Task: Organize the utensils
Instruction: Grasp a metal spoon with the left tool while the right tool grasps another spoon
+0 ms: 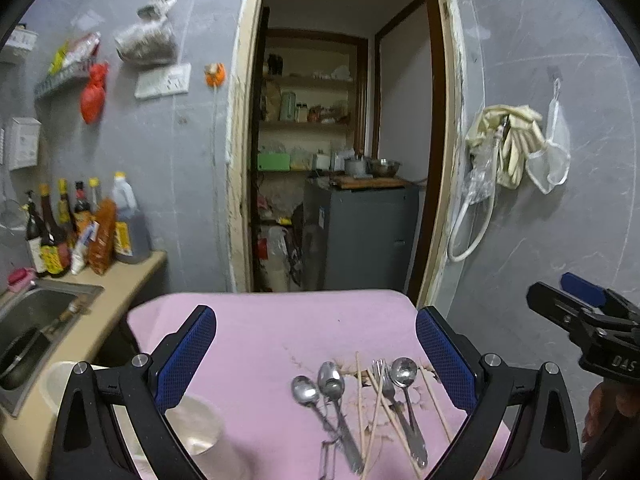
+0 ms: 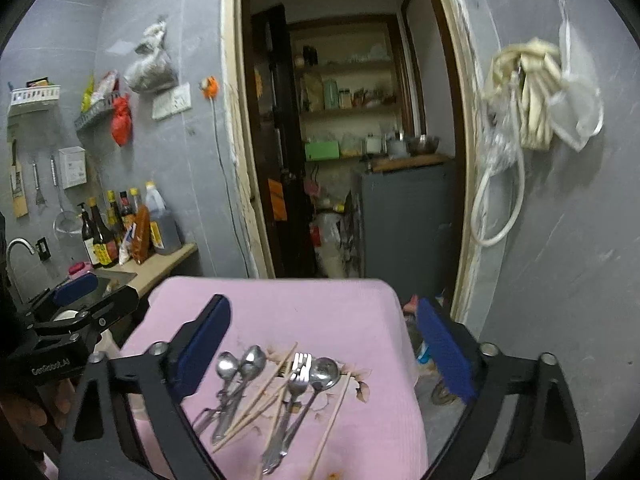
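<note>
Now | left tongs [image 1: 316, 344] wide, empty | right tongs [image 2: 324, 340] wide, empty | both angled down over utensils [image 2: 276, 396]

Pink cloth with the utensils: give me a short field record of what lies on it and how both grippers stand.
surface: pink cloth spread over a table
spoons: three; two side by side on the left of the pile, one on the right
fork: one, beside the right spoon
chopsticks: several wooden chopsticks, loose and crossing the metal pieces
sorting: not yet done, all in one heap
left gripper: open, nothing between the jaws
right gripper: open, nothing between the jaws
nearby: white container at the cloth's left edge
</note>
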### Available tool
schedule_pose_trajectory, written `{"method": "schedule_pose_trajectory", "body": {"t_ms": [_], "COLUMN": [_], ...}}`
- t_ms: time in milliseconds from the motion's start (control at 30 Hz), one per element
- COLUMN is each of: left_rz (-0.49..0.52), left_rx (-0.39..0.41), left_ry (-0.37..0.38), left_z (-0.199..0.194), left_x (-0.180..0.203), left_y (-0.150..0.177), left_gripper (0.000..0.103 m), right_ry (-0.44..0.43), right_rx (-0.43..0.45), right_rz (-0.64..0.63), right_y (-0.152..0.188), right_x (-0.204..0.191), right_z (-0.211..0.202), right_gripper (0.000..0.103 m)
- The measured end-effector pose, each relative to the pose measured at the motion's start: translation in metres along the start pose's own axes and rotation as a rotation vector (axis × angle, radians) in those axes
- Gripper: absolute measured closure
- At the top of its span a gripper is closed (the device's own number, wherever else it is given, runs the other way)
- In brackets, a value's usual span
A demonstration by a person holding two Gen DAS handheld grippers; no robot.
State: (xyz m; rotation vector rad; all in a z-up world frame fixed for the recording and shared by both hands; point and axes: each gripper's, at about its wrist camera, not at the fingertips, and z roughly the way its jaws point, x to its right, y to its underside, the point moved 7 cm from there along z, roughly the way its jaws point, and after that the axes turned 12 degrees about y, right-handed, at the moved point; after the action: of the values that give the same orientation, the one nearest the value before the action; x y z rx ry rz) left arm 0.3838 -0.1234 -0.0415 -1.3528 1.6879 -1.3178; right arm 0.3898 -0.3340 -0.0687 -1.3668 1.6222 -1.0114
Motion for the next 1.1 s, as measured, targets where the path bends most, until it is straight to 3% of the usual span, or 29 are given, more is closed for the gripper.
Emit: {"method": "schedule_pose_trajectory", "body": {"t_ms": [167, 267, 467, 667, 867, 933, 1100], "left_rz": [-0.041, -0.084, -0.181, -0.291, -0.384, -0.406, -0.427], "left_rx": [-0.064, -0.119, -0.240, -0.343, -0.410, -0.433, -0.472], "left_ry": [-0.006, -0.016, -0.055, -0.104, -0.126, -0.118, -0.077], "left_z": [0.046, 0.073, 0.115, 0.141, 0.156, 0.161, 0.169], "left_x": [0.001, -0.002, -0.019, -0.046, -0.071, -0.075, -0.081], "left_y": [0.016, 0.030, 0.061, 0.095, 0.119, 0.125, 0.133], "left_gripper": [0.003, 0.008, 0.023, 0.038, 0.052, 0.059, 0.065], "right_ry": [-0.033, -0.054, -0.129, -0.212, -0.309, -0.333, -0.373], "right_rx": [-0.115, -0.189, -0.316, -0.430, -0.544, -0.560, -0.601], "right_rz": [0.025, 0.039, 0.037, 0.016, -0.048, -0.080, -0.135], "right_y": [0.029, 0.049, 0.084, 0.107, 0.132, 0.137, 0.144], "right_x": [0.006, 0.006, 0.000, -0.011, -0.029, -0.035, -0.041], "right_z": [0.055, 0.086, 0.132, 0.170, 0.195, 0.197, 0.201], "right_gripper": [0.039, 0.046, 0.068, 0.081, 0.084, 0.084, 0.085]}}
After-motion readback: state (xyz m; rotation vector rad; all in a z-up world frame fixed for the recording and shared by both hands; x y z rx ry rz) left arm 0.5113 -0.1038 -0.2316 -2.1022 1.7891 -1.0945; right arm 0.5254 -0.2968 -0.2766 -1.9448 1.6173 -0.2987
